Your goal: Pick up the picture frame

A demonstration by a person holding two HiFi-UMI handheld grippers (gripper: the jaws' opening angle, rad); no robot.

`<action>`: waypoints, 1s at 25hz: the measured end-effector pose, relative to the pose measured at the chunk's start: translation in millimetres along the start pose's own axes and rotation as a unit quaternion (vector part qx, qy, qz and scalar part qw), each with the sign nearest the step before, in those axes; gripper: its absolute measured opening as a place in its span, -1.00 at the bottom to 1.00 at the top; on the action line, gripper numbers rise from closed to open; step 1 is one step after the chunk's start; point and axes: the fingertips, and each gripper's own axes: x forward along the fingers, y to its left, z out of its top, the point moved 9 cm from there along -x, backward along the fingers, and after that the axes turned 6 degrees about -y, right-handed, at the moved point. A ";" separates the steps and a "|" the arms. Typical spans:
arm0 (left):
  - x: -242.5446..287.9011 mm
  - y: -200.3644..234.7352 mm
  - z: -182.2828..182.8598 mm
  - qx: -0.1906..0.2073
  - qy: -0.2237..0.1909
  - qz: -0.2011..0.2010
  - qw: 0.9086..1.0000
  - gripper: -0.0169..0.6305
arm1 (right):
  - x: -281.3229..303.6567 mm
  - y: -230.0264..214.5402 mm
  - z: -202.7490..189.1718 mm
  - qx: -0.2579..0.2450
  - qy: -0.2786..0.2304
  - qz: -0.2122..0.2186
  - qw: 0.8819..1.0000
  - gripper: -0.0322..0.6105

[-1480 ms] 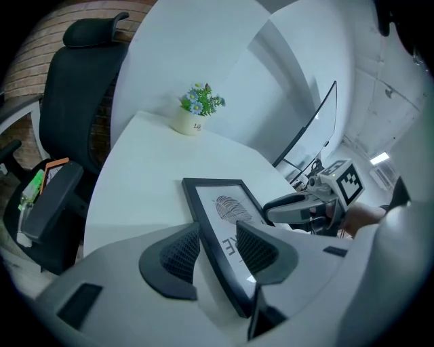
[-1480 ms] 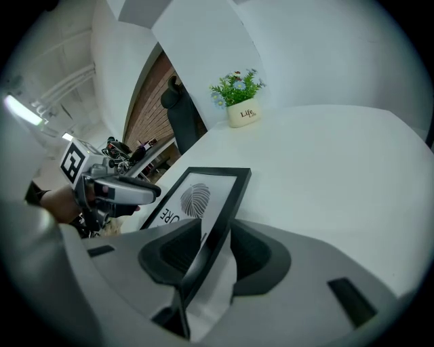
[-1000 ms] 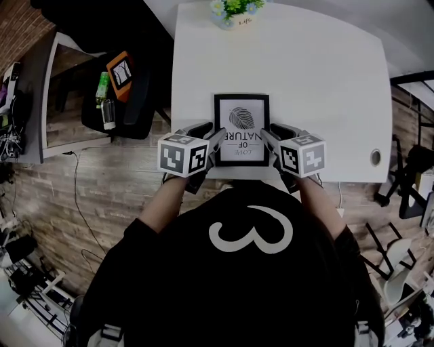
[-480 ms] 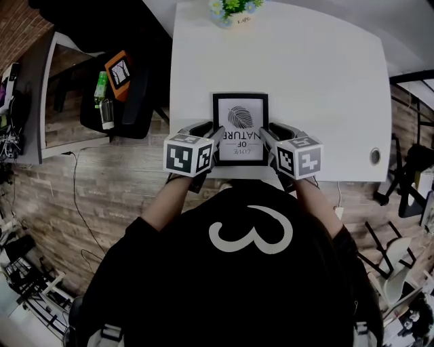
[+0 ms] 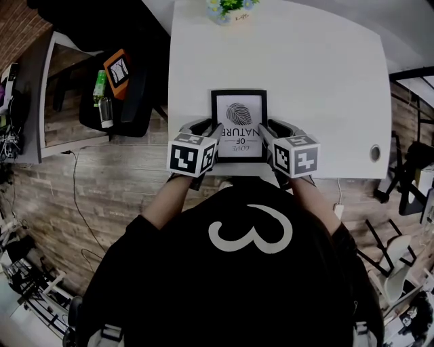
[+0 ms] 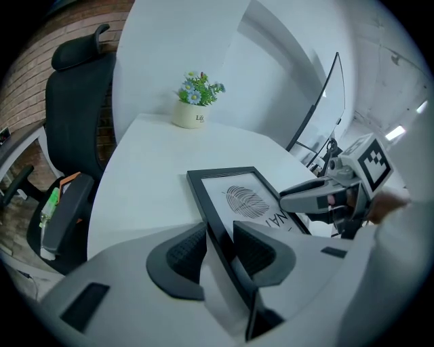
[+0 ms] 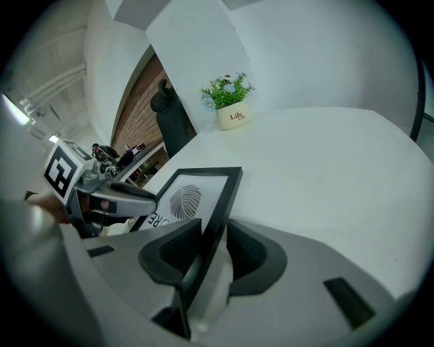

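The picture frame (image 5: 239,124) is black, with a leaf print and lettering, and lies near the front edge of the white table (image 5: 319,81). My left gripper (image 5: 214,130) straddles its left edge. In the left gripper view the frame (image 6: 237,196) runs between the jaws of my left gripper (image 6: 220,240), which are closing, with a thin gap still showing at the left pad. My right gripper (image 5: 263,130) is on the right edge. In the right gripper view both pads of my right gripper (image 7: 213,247) sit against the frame (image 7: 196,193).
A small white pot with a plant (image 5: 230,10) stands at the table's far edge. A black office chair (image 5: 129,95) left of the table carries an orange item (image 5: 119,70) and a green bottle (image 5: 102,87). A round cable hole (image 5: 375,154) is at the table's right front.
The left gripper's marker cube has shifted right, closer to the frame's left edge. The right gripper has hardly moved.
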 end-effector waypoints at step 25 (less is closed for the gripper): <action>0.6 2.6 -0.2 -0.038 0.003 0.005 0.999 -0.60 | 1.7 -0.2 1.3 0.029 0.015 -0.001 0.999 -0.57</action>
